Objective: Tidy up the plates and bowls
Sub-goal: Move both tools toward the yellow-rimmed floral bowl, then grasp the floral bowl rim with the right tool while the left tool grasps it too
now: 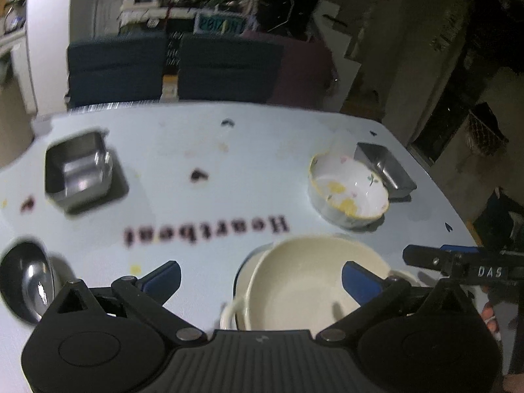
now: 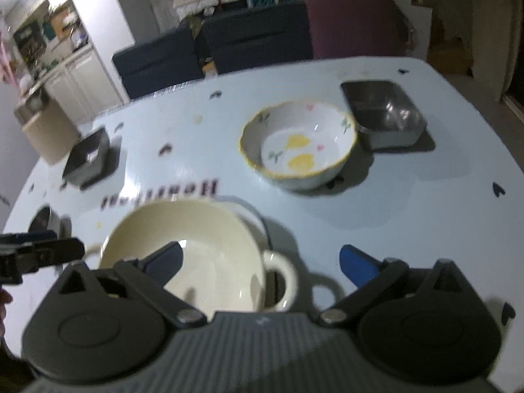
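Both the left gripper [image 1: 261, 276] and right gripper [image 2: 260, 260] hover with jaws spread, holding nothing, over the cream handled ceramic bowl [image 2: 196, 258] on the pale blue counter [image 2: 409, 203], near the flower-patterned white bowl [image 2: 296, 145].

The near part of the cream bowl [image 1: 304, 281] is hidden behind the left gripper's body in the left wrist view, and the dish beneath it is shown only as a thin rim. The round steel bowl [image 1: 26, 281] is cut off by the left edge. The word printed on the worktop [image 2: 376, 203] is blurred beyond reading in the right wrist view, and partly covered by the cream bowl's rim. The shelves behind the chairs [image 2: 213, 55] are too dim and smeared to be made out.
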A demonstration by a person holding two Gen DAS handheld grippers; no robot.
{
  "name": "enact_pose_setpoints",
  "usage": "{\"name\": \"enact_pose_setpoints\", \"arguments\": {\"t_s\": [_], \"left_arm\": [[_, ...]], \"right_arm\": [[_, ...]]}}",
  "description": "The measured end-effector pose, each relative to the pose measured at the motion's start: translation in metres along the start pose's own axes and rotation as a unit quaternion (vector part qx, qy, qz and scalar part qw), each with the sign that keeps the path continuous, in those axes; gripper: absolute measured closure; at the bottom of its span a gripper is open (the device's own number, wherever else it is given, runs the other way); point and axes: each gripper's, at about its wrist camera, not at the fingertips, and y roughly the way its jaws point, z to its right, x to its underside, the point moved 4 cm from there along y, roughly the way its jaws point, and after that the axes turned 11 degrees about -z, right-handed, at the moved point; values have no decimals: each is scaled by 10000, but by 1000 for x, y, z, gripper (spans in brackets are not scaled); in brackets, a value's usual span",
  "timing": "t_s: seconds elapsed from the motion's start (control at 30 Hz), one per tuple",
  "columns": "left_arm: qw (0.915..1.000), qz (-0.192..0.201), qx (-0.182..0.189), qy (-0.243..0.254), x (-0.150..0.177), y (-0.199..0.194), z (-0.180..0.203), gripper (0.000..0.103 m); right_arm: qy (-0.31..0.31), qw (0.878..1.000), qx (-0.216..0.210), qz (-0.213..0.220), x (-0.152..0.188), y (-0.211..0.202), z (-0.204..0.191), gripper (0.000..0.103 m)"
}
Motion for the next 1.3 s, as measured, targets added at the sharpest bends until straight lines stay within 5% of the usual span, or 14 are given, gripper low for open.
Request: {"name": "enact_pose_setpoints", "arguments": {"t_s": [0.3, 0.57, 0.8, 0.9, 0.97, 1.03, 1.3], "left_arm": [[9967, 351, -264, 685, -70, 15, 37, 0], [9908, 222, -394, 1272, -119, 63, 70, 0], [9924, -99, 288, 1191, -147, 113, 83, 0], [9920, -283, 260, 1201, -155, 133, 86, 19], [9917, -456, 176, 1186, -157, 146, 84, 40], [9907, -631, 174, 1195, -158, 158, 81, 43], [9855, -1088, 259, 1274, -152, 189, 75, 72]], "right_arm": [[836, 9949, 43, 554, -47, -11, 41, 0], [1287, 9881, 264, 805, -79, -4, 71, 0], [1470, 9859, 198, 770, -100, 20, 100, 0], [1665, 9843, -46, 578, -105, 33, 110, 1], [1968, 9793, -201, 427, -110, 42, 119, 9], [2108, 9770, -225, 232, -111, 49, 124, 32], [1905, 9809, -37, -381, -106, 85, 118, 64]]}}
